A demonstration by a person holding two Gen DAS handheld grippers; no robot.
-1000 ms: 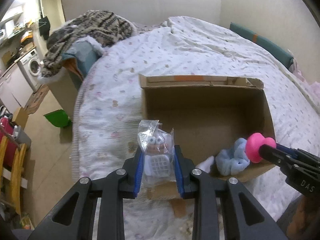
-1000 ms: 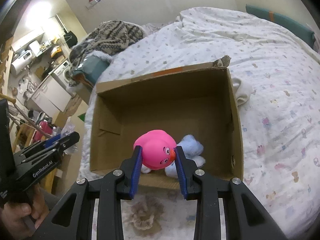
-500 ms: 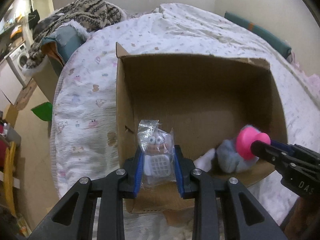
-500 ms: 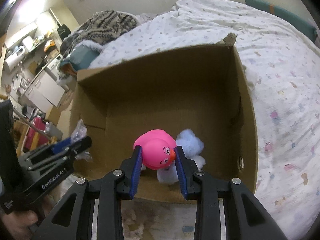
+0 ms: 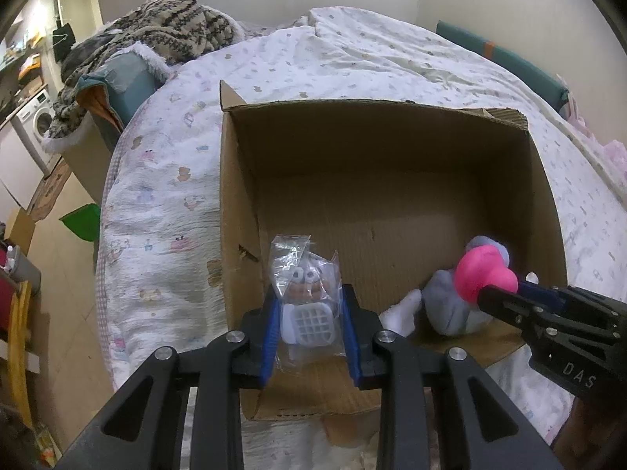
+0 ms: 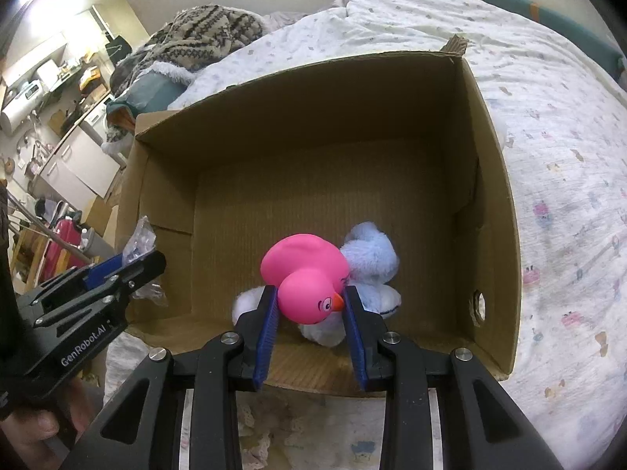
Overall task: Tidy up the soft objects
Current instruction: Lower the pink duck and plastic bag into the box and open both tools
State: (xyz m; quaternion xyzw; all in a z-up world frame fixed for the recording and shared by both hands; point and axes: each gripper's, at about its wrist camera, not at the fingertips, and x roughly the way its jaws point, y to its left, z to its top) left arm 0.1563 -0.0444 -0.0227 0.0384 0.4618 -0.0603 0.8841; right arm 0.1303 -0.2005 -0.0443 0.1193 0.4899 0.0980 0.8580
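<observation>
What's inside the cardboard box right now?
A pale blue plush toy lies on the brown cardboard box floor near the front wall. The pink rubber duck in the right gripper covers part of it.

Left tool and right tool side by side, both clamped (blue pads pressing inward).

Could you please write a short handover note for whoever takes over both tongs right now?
Left tongs: shut on the bagged toy, held over the box's near-left corner.
Right tongs: shut on the pink duck, held inside the box just above the blue plush.
Done: the blue plush lies on the box floor, near the front wall.
Left: release the duck and the bagged toy into the box; neither is set down yet.
</observation>
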